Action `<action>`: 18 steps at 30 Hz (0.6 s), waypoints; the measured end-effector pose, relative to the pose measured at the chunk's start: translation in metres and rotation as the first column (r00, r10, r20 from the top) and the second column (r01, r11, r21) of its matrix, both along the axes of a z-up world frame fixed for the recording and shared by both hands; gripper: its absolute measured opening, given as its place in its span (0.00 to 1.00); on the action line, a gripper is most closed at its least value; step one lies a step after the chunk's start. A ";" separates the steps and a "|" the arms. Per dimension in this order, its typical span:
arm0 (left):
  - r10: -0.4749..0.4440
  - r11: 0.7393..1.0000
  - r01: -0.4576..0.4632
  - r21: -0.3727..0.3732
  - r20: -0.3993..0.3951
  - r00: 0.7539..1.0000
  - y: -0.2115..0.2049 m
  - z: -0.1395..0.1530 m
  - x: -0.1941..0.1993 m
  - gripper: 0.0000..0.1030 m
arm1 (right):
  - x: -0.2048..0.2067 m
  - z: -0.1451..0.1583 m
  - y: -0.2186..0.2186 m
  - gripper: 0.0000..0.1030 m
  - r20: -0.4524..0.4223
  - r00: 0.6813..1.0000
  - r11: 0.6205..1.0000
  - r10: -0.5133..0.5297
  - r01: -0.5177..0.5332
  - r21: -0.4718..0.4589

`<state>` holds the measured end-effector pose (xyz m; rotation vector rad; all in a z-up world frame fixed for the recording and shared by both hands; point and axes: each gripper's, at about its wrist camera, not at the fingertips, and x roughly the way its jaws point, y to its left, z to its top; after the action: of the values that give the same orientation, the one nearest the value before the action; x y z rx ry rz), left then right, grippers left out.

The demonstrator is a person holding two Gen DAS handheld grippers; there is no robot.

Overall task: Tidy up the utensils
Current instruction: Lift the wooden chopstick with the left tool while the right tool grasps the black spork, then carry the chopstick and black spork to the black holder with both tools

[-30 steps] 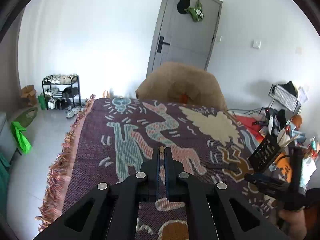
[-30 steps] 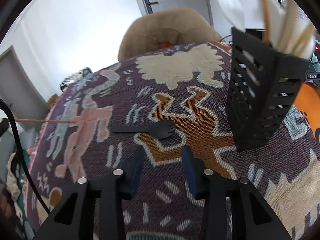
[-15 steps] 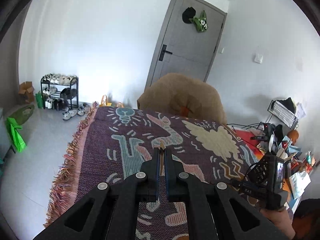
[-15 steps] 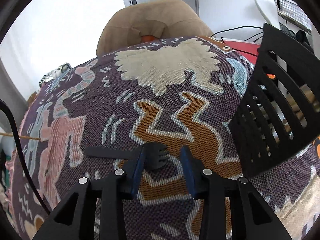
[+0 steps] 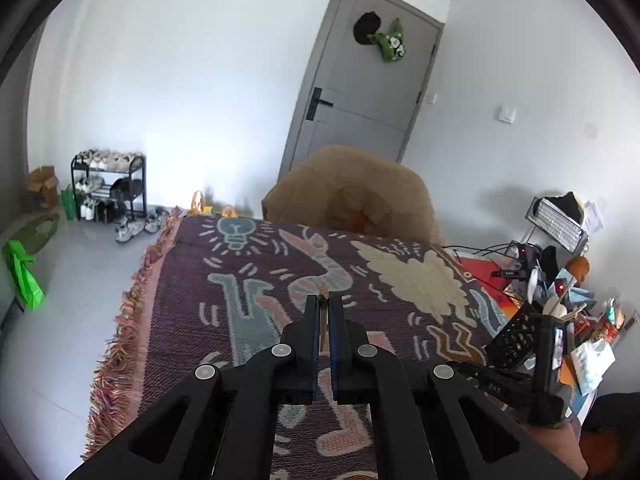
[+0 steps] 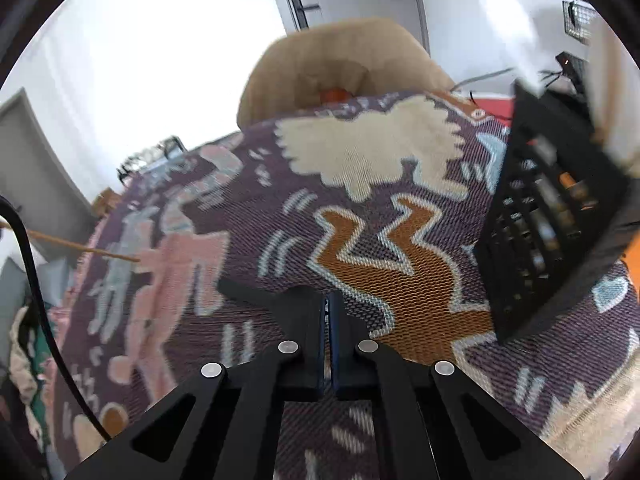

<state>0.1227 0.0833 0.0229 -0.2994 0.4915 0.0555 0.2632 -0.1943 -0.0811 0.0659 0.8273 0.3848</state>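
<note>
My left gripper (image 5: 325, 300) is shut on a thin wooden chopstick (image 5: 321, 320), whose tip pokes out just past the fingertips. The same stick shows as a long thin rod (image 6: 80, 246) at the left of the right wrist view. My right gripper (image 6: 329, 300) is shut on a black plastic fork; its handle (image 6: 250, 293) sticks out to the left, while its head is hidden between the fingers. A black slotted utensil holder (image 6: 556, 232) with several utensils stands to the right of it, also seen at the table's right side (image 5: 520, 340).
A patterned woven blanket (image 5: 240, 264) covers the table, fringed along its left edge. A tan cushioned chair (image 5: 352, 200) stands behind the far edge. Cluttered items and cables (image 5: 560, 280) crowd the right side. A black cable (image 6: 40, 280) hangs at the left.
The right gripper dropped over the black fork, closed on it and drew back from the holder. The left gripper kept its hold on the stick and rose slightly.
</note>
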 end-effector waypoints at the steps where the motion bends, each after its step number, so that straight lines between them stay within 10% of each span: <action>1: -0.006 1.000 0.006 0.006 0.007 1.000 -0.004 0.003 0.000 0.04 | -0.005 0.006 -0.004 0.03 0.010 1.000 1.000 0.005 -0.005 0.015; 18: -0.093 0.995 0.091 0.028 0.072 0.993 -0.053 0.030 -0.010 0.04 | -0.054 0.062 -0.060 0.03 0.101 0.995 0.985 0.018 -0.035 0.168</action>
<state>0.1125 0.0302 0.0530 -0.2532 0.4305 -0.0387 0.2096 -0.2542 -0.0191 0.1928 0.6971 0.4798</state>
